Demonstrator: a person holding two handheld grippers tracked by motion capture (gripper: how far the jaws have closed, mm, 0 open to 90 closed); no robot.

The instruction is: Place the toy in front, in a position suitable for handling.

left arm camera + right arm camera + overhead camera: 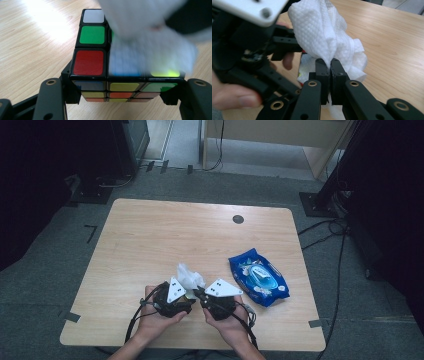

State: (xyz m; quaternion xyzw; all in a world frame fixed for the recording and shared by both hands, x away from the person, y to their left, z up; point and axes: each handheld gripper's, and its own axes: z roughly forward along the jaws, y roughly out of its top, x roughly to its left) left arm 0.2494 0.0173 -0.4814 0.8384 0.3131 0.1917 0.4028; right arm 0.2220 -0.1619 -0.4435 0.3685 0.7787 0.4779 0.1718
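The left claw [186, 296] clamps a black-framed plastic puzzle cube with coloured square stickers [95, 50] by two opposite sides, holding it near the front edge of the pale wooden counter [150, 235]. The right claw [330, 65] has its jaws pressed tight together on a fold of a crumpled white quilted wet wipe [324, 32], and the loose bulk of that wipe lies across the cube's top face, blurred in the left gripper view. The work in hand looks like wiping the cube clean.

The risks, as I judge them: the wipe is pinched only by a narrow fold, so a firm drag across the sticker edges could pull it free of the jaws. Pressing down hard on one side of the cube could twist it in the left claw or turn a layer, since the pads bear on just two faces. The blue plastic pack of wipes [258, 276] lies well apart to the right, out of harm
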